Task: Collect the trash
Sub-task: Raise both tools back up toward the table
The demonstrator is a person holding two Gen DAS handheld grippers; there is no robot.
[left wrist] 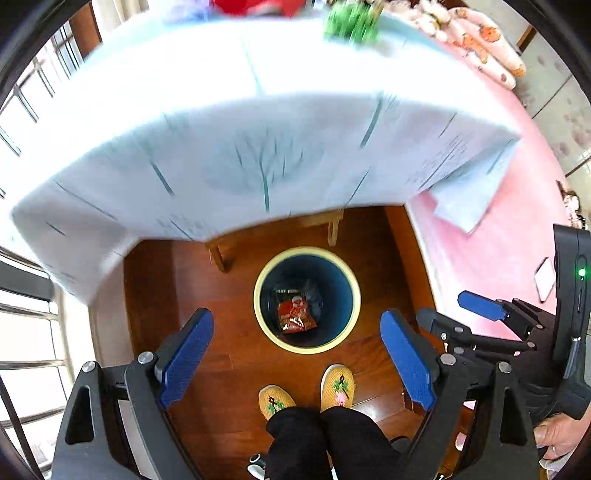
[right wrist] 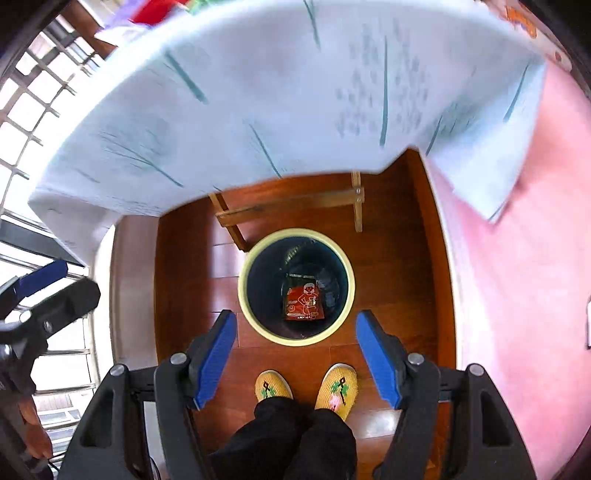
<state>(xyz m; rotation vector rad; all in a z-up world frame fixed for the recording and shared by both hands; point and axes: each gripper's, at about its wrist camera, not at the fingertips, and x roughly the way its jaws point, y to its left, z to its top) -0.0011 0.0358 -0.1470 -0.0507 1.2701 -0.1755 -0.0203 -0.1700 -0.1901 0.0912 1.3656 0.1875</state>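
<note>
Below both grippers, a round bin (left wrist: 306, 300) is being looked down into on the wooden floor (left wrist: 229, 343), with a red wrapper (left wrist: 296, 314) lying flat at its bottom. The left gripper (left wrist: 297, 360) and the right gripper (right wrist: 296, 360) are being held wide apart in the jaws, with nothing between the blue pads. More trash is probably being sought on the table (left wrist: 229, 122) beyond the bin: a green object (left wrist: 351, 22) at its far edge is blurred and cannot be identified. It is being shown only in the left gripper's view, so that hand is judged nearer.
</note>
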